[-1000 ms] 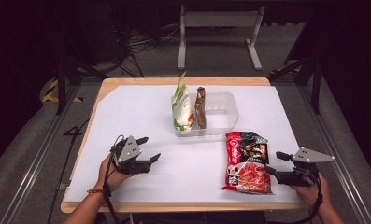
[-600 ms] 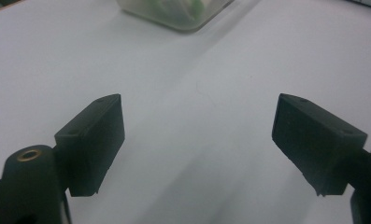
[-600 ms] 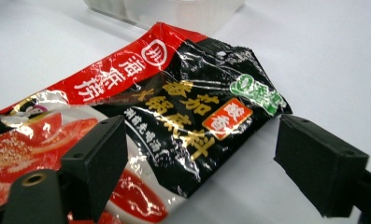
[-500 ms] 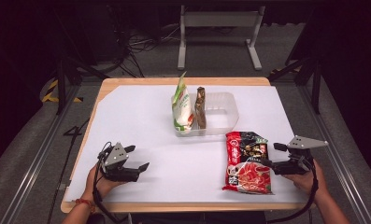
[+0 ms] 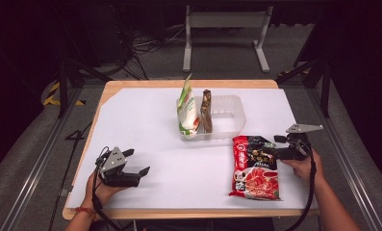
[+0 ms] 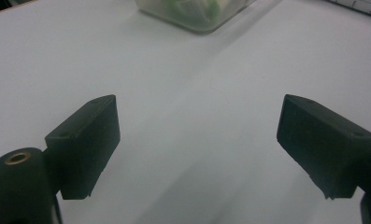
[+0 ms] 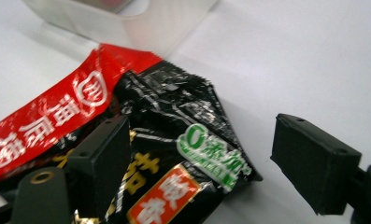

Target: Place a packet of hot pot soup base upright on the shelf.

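Right gripper (image 5: pixel 276 146) is at the top right corner of the red-and-black noodle packet (image 5: pixel 255 166), its fingers (image 7: pixel 100 156) apart with the black crimped corner of the packet (image 7: pixel 183 140) lying between them and not yet pinched; one finger sits over the printed face, the other is clear of the edge on bare white worktop (image 5: pixel 145 120). Packet lies flat on the worktop, just beside the near right corner of the clear plastic tub (image 5: pixel 229 120). Risks, as I judge them: closing on only the thin seam corner could let the glossy film slip out or tear once lifted; the full bag would then swing or drop; the lower finger may scrape the worktop sheet instead of getting under the film; dragging toward the tub could bump its wall and shift it. Left gripper (image 5: pixel 135 163) rests well apart near the front left of the worktop, fingers (image 6: pixel 87 140) wide apart with nothing between them, having just been opening; it gives no support to the packet. Tub holds a green-and-white pouch (image 5: pixel 187 111) standing upright at its left end and a slim brown packet (image 5: pixel 207 110) upright beside it; the right part looks free.
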`<act>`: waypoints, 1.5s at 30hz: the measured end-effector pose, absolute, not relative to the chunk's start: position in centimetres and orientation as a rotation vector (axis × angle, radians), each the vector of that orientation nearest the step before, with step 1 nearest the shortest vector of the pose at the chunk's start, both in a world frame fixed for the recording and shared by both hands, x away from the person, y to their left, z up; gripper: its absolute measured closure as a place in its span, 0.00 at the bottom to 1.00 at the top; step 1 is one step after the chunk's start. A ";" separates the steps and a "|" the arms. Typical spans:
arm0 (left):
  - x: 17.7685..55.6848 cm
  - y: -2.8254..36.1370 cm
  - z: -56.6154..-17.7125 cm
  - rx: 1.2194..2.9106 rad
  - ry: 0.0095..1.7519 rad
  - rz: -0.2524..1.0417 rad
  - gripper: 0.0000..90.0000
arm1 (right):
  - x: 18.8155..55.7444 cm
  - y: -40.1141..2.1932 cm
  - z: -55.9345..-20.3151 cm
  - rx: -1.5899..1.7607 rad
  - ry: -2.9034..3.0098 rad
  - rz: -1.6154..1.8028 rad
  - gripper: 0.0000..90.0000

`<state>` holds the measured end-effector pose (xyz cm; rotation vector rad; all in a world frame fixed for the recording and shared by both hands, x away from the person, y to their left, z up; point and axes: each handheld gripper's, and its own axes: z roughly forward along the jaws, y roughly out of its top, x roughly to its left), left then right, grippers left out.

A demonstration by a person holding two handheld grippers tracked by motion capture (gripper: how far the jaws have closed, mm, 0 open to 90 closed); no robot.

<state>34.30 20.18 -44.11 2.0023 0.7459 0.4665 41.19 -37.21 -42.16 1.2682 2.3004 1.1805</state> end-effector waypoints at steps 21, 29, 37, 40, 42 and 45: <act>34.3 19.7 -44.3 2.045 0.699 0.490 0.16 | 42.4 -36.5 -43.5 1.349 2.415 1.197 0.21; 34.4 19.5 -44.4 2.060 0.695 0.478 0.16 | 42.2 -36.3 -43.4 1.329 2.415 1.177 0.39; 34.5 20.1 -44.4 2.039 0.713 0.475 0.19 | 42.0 -37.0 -43.2 1.349 2.385 1.237 0.72; 34.5 20.2 -44.5 2.048 0.712 0.485 0.19 | 41.8 -37.2 -43.0 1.338 2.382 1.249 0.78; 34.6 20.2 -44.5 2.049 0.711 0.486 0.19 | 41.6 -37.5 -42.7 1.325 2.375 1.274 0.82; 34.6 20.4 -44.4 2.031 0.718 0.472 0.19 | 41.0 -38.1 -42.1 1.302 2.360 1.348 0.89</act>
